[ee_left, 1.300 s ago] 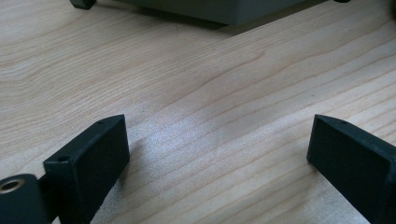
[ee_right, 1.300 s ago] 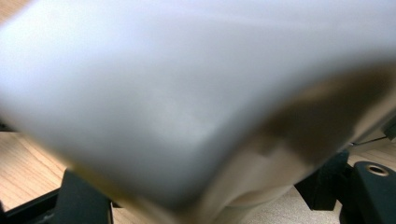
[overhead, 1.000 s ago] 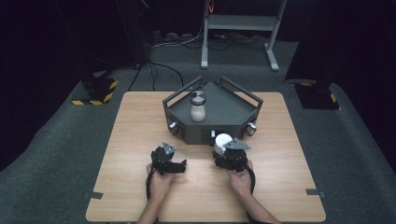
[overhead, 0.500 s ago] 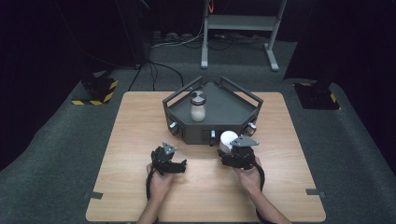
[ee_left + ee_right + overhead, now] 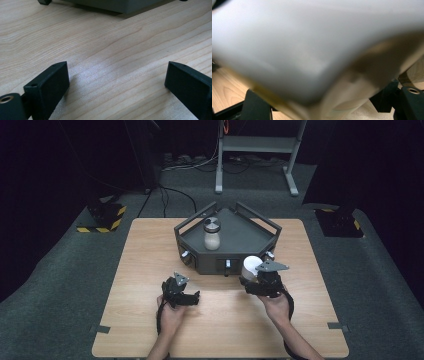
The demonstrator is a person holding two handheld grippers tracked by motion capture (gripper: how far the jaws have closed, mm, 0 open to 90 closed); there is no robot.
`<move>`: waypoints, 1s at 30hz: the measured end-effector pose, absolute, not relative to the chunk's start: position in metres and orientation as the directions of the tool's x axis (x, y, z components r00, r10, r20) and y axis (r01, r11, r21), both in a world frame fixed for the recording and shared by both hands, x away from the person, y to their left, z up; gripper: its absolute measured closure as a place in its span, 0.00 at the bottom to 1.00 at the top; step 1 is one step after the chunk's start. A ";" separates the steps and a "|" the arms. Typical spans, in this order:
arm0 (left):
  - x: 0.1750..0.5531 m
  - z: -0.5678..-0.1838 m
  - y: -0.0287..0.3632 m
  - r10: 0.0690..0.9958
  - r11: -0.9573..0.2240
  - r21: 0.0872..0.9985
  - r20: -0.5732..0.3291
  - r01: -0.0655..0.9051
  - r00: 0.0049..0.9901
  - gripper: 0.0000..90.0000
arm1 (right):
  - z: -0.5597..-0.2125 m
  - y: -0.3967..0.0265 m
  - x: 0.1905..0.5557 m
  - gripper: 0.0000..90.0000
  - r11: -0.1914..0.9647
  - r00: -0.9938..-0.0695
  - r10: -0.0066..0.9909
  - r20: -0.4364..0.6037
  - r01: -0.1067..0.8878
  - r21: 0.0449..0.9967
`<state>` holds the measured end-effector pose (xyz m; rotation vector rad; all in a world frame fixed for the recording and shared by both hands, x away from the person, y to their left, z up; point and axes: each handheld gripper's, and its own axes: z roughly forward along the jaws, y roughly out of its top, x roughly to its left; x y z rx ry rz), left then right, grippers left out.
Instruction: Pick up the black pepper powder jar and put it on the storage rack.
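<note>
A wooden table stands on grey carpet. At seven o'clock, the left gripper rests with jaws wide, empty. At five o'clock, the right gripper clamps a white jar before the tray, which holds another jar.

Right gripper carries the jar up and to the right

The right gripper, clamped on a white-lidded round jar, has moved from the middle of the dark grey angular tray's front wall toward its right front corner, and now sits higher against that wall than a second ago.
</note>
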<state>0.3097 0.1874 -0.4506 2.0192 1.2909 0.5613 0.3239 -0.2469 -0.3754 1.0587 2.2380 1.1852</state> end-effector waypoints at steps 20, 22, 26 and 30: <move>0.310 -0.451 0.187 0.908 -0.288 0.729 0.002 0.622 0.418 0.06 | -0.327 -0.256 0.344 0.35 0.373 -0.682 0.732 0.001 0.401 0.836; 0.310 -0.451 0.187 0.908 -0.288 0.729 0.002 0.622 0.418 0.06 | -0.323 -0.257 0.347 0.35 0.373 -0.684 0.729 0.003 0.400 0.837; 0.310 -0.451 0.187 0.908 -0.288 0.729 0.002 0.622 0.419 0.06 | -0.315 -0.258 0.352 0.35 0.361 -0.691 0.723 0.019 0.401 0.842; 0.310 -0.451 0.187 0.908 -0.288 0.729 0.002 0.621 0.419 0.06 | -0.306 -0.256 0.355 0.35 0.366 -0.697 0.717 0.011 0.390 0.845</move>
